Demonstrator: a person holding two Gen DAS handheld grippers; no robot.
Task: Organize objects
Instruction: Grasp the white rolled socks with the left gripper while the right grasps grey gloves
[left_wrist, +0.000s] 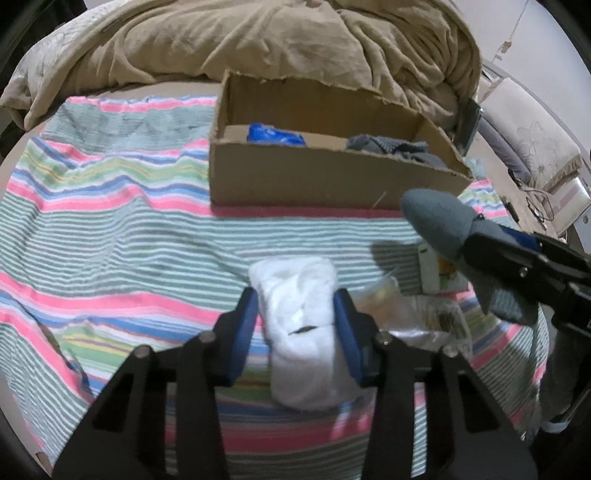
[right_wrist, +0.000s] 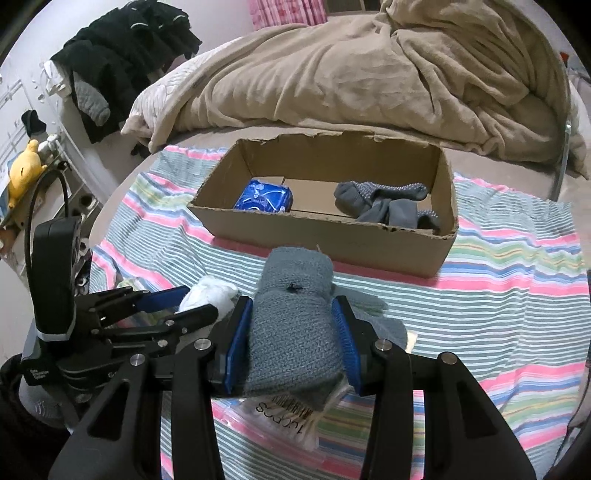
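A box (right_wrist: 332, 236) sits on a towel (right_wrist: 517, 295) on the bed, a blanket (right_wrist: 369, 74) behind it; inside, a packet (right_wrist: 264, 199) lies left, socks (right_wrist: 384, 205) right.

The left claw (left_wrist: 297, 328) pinches a white rolled sock (left_wrist: 301, 325) between its blue pads (left_wrist: 245, 332), above a striped blanket (left_wrist: 110, 229) spread on the bed. At the right, the right claw (left_wrist: 491, 251) grips a grey sock (left_wrist: 436, 221). Beyond stands an open cardboard box (left_wrist: 314, 181) holding a blue packet (left_wrist: 275, 134) on the left and grey socks (left_wrist: 391, 147) on the right. A tan duvet (left_wrist: 277, 40) is heaped behind the box.
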